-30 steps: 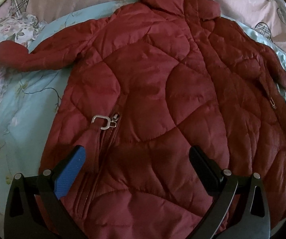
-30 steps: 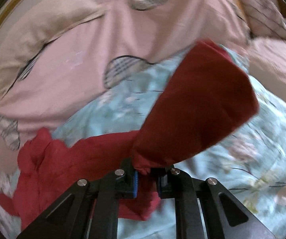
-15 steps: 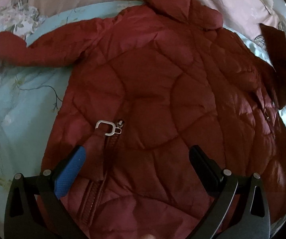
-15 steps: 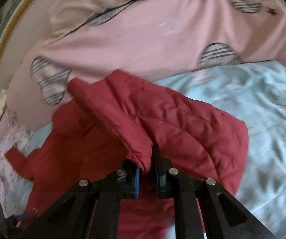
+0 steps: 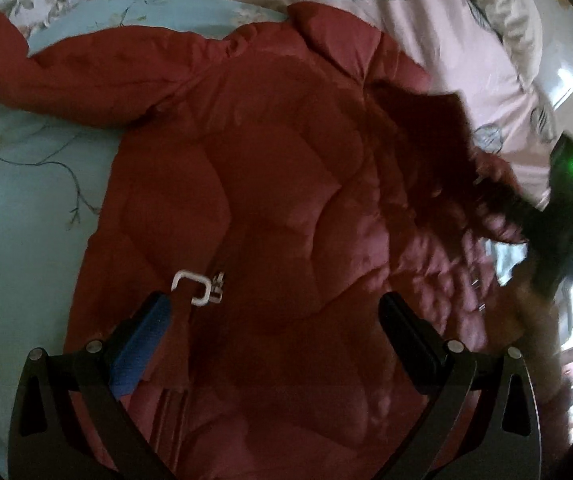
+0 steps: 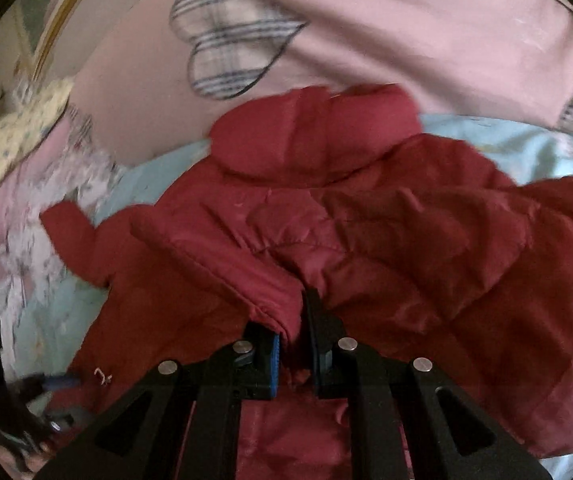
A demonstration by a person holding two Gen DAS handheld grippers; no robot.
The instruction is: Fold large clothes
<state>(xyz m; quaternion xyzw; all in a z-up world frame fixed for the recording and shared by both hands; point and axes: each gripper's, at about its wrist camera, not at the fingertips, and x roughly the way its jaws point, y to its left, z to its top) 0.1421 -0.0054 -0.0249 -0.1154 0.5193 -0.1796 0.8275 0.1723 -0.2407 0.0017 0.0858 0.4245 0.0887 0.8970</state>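
Note:
A dark red quilted coat (image 5: 254, 184) lies flat on a light blue floral bed cover (image 5: 14, 216), collar toward the far side. Its left sleeve (image 5: 66, 80) stretches out to the left. A silver zipper pull (image 5: 196, 290) sits near the hem. My left gripper (image 5: 274, 344) is open and empty, low over the hem. My right gripper (image 6: 293, 344) is shut on the cuff of the right sleeve (image 6: 426, 240) and holds it lifted over the coat body (image 6: 174, 312). It also shows at the right edge of the left wrist view (image 5: 554, 216), blurred.
A pink quilt with plaid hearts (image 6: 366, 32) lies behind the collar. A floral pillow (image 6: 10, 140) is at the far left. The blue cover shows to the left of the coat (image 5: 6, 280) and behind the right shoulder (image 6: 526, 148).
My right gripper has carried the right sleeve up and leftward over the coat body. My left gripper stays open and has drifted slightly toward the hem.

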